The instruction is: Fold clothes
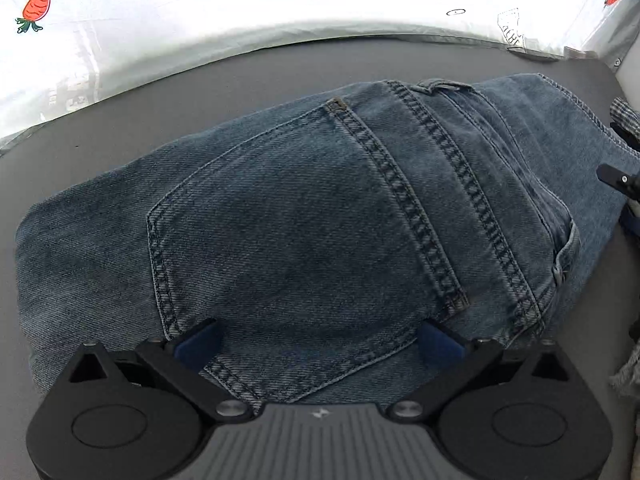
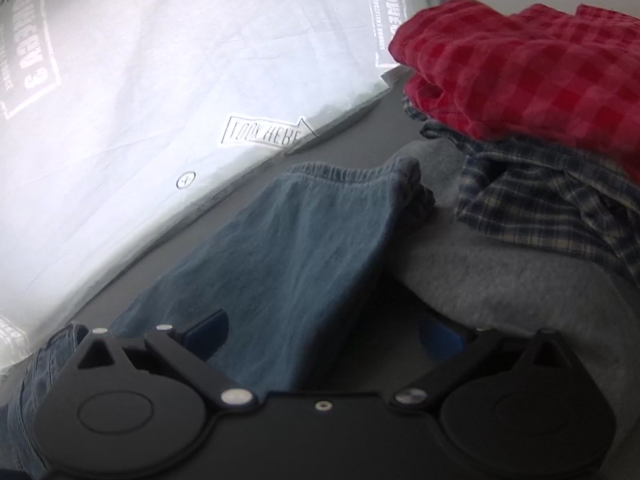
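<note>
Blue jeans (image 1: 304, 208) lie folded on a dark grey surface, back pocket up, filling the left wrist view. My left gripper (image 1: 320, 340) is open, its blue pads spread wide over the pocket's lower edge, holding nothing. The other gripper's black tip (image 1: 616, 178) shows at the right edge. In the right wrist view a jeans leg (image 2: 288, 256) runs away toward its hem. My right gripper (image 2: 324, 336) is open just above that leg, empty.
A pile of clothes sits at the right: a red checked shirt (image 2: 520, 64), a blue plaid shirt (image 2: 552, 196) and a grey garment (image 2: 520, 280). A white printed sheet (image 2: 160, 100) lines the far side of the grey surface (image 1: 200, 92).
</note>
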